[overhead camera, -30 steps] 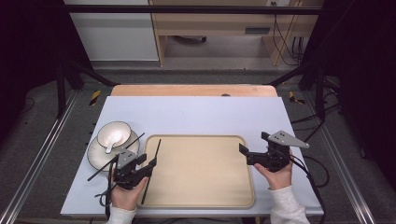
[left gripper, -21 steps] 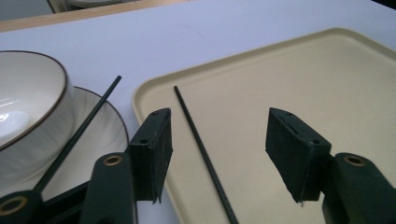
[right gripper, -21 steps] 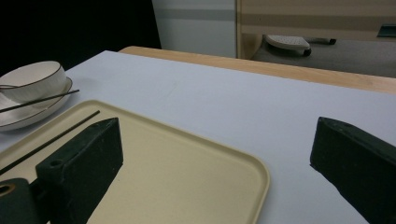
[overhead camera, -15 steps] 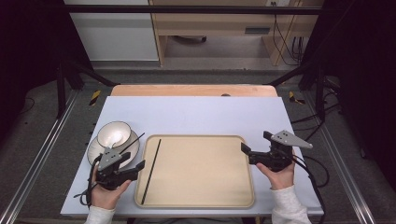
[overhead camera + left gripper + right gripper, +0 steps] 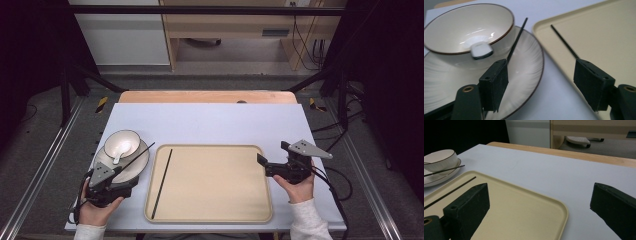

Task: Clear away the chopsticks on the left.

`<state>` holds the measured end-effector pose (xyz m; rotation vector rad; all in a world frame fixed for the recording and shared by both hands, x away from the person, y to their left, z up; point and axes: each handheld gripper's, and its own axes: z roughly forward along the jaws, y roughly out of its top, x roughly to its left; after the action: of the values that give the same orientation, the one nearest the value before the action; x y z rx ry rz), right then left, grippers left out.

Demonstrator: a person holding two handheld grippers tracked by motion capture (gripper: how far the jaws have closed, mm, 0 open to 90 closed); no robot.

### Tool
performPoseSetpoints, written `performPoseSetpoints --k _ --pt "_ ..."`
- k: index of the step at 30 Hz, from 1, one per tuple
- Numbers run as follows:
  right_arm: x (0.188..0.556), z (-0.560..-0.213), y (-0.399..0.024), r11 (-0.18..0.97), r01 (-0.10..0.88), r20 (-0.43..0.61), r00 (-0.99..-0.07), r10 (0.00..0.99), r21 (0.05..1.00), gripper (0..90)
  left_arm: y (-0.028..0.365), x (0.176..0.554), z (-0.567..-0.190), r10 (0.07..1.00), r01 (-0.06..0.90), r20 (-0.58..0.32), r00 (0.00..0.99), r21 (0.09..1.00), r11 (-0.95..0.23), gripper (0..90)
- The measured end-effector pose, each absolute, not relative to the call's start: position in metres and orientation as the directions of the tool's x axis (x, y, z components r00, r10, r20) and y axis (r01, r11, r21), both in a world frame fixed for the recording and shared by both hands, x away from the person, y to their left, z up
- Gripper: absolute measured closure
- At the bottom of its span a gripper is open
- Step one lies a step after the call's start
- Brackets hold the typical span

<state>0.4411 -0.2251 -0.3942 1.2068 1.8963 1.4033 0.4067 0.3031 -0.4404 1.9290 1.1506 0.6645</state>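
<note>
Two grippers, both with jaws spread wide and empty. Left gripper (image 5: 131,181) sits just left of the beige rectangular plastic tray (image 5: 210,215), and has pulled back off it since a moment ago. One thin black chopstick (image 5: 162,183) lies lengthwise along the tray's left edge; the second chopstick (image 5: 517,40) rests across the white ribbed plate (image 5: 529,65), closest to the left gripper. Right gripper (image 5: 263,166) hovers at the tray's right edge.

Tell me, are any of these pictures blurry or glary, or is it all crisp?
High view: evenly lit but soft, with dark surroundings beyond the table. Left gripper view: bright glare streaks inside the bowl, the spoon in it smeared and out of focus, the plate sharper. Right gripper view: its near jaws are soft, while the tray edge reads clearly.
</note>
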Motion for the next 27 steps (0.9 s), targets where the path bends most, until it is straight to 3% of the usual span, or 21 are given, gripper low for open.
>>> performPoseSetpoints --k 12,27 --pt "0.441 -0.395 -0.226 0.079 0.366 0.121 -0.492 0.862 0.927 2.7 0.32 0.426 -0.45 0.907 0.522 0.087 0.413 0.794 -0.313 45.9" --pt "0.443 -0.397 -0.224 0.094 0.372 0.112 -0.494 0.862 0.923 2.8 0.325 0.438 -0.455 0.892 0.55 0.111 0.438 0.752 -0.364 70.0"
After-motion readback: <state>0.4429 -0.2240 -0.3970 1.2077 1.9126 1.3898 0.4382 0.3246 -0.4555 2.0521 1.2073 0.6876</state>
